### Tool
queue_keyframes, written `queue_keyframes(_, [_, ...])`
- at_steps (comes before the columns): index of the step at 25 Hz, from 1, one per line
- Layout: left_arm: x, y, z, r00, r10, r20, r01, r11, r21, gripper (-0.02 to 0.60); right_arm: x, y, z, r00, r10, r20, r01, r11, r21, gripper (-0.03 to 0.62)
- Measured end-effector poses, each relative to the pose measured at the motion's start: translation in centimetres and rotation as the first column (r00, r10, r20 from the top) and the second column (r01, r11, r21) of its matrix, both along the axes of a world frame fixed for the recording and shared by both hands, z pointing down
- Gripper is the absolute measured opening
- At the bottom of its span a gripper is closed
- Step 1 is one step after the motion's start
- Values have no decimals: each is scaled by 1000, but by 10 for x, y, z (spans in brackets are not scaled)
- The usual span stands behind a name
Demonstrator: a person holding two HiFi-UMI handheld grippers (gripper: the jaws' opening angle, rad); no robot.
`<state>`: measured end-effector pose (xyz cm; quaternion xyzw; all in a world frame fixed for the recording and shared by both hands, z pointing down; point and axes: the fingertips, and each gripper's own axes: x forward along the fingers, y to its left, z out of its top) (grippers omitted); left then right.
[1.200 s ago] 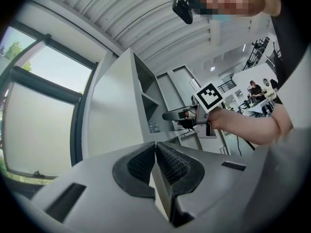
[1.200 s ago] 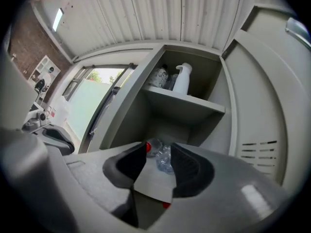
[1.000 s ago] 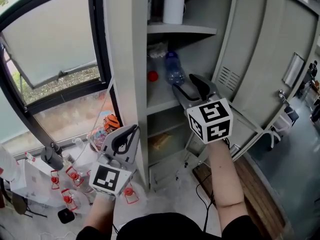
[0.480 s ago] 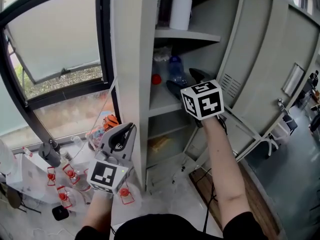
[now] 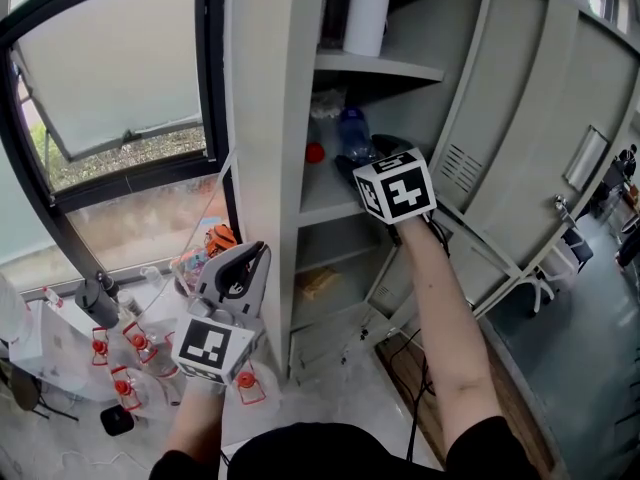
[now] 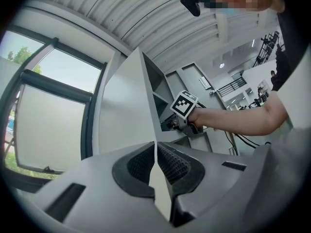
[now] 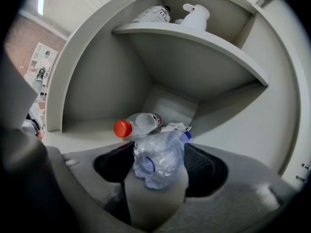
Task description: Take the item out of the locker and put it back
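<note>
A crumpled clear plastic bottle [image 7: 160, 159] with a blue cap lies on the middle shelf [image 5: 325, 198] of the grey locker, bottom towards me. In the head view the bottle [image 5: 350, 133] shows just beyond my right gripper [image 5: 362, 156]. My right gripper [image 7: 160, 178] reaches into the locker with the bottle between its jaws. The jaws are closing and stand close to the bottle's sides; I see no firm press. My left gripper [image 5: 243, 270] hangs low outside the locker, by its left wall. Its jaws [image 6: 156, 154] are shut with nothing in them.
A second clear bottle with a red cap [image 7: 138, 125] lies behind the first. A white bottle [image 5: 366, 8] stands on the upper shelf [image 7: 194, 42]. The locker door [image 5: 530, 118] hangs open at the right. Small red-capped containers [image 5: 125, 378] litter the floor below the window.
My right gripper has moved forward and up into the locker, round the blue-capped bottle. The left gripper has stayed low and shut.
</note>
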<state>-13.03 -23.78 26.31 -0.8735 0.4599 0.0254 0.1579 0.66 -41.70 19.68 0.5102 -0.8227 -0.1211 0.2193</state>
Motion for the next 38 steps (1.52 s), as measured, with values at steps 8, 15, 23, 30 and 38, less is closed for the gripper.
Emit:
queue_keyframes(8, [12,6,4,1000,12,-1,-12,1000,-20,14,8,23,-1,998,-48,31,49,999,-23,310])
queue_keyframes(15, [25,6,5,1000,14,13,-13,1000,-18,14,13,56,-2,993,-111,32,112,994,-15,311])
queue_keyframes(23, [35,6,7,1000,21,16,-21,1000,-19,14,28,73,-7,988,-124,89,122,992,36,314])
queue_keyframes(30, [32,-1,10,1000,3,-17,-4,999,-35,14,25,63,-11,989,-83,123,70,992,105,393])
queue_keyframes(38, [30,-4,13,1000,-6,-15,5,999,-41,14,21,48,4,988,-71,137,58,994,97,342])
